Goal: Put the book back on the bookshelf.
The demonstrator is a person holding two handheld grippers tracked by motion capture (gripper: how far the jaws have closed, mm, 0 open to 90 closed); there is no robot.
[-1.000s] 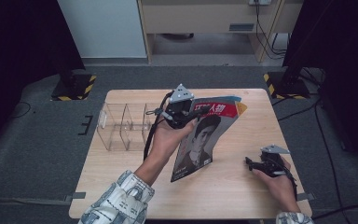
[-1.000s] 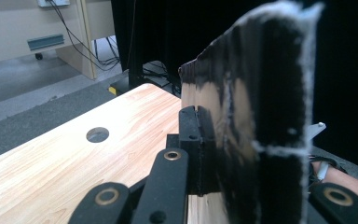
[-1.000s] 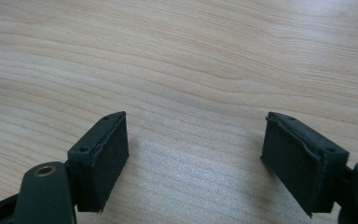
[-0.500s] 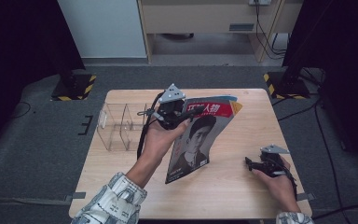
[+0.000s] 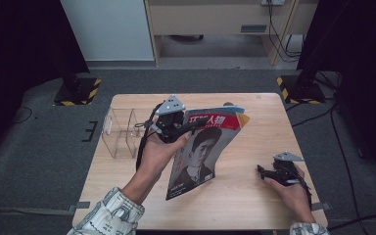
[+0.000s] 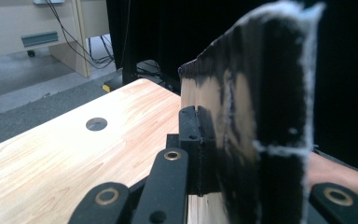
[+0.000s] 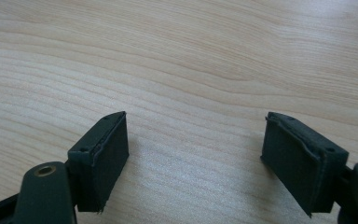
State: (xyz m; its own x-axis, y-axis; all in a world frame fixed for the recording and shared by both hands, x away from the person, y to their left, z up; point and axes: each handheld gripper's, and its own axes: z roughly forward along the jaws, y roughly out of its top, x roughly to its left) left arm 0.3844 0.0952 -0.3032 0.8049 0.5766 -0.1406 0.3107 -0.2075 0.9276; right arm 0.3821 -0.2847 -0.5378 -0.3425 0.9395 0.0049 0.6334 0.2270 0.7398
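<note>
Pale wooden table (image 5: pixel 245 196) on grey carpet; left hand-held gripper (image 5: pixel 192 125) clamping magazine (image 5: pixel 200 152), right hand-held gripper (image 5: pixel 264 172) agape, empty.

The left gripper (image 5: pixel 190 125), clamped on the magazine (image 5: pixel 203 149), drifts left toward the clear plastic holder (image 5: pixel 120 132). The magazine comes along, its lower edge sliding left over the table (image 5: pixel 245 196).

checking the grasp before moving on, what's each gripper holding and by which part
The left gripper is shut on the magazine, clamping its top edge near the upper left corner, cover facing up. The right gripper holds nothing; its jaws stand open over the bare table.
</note>
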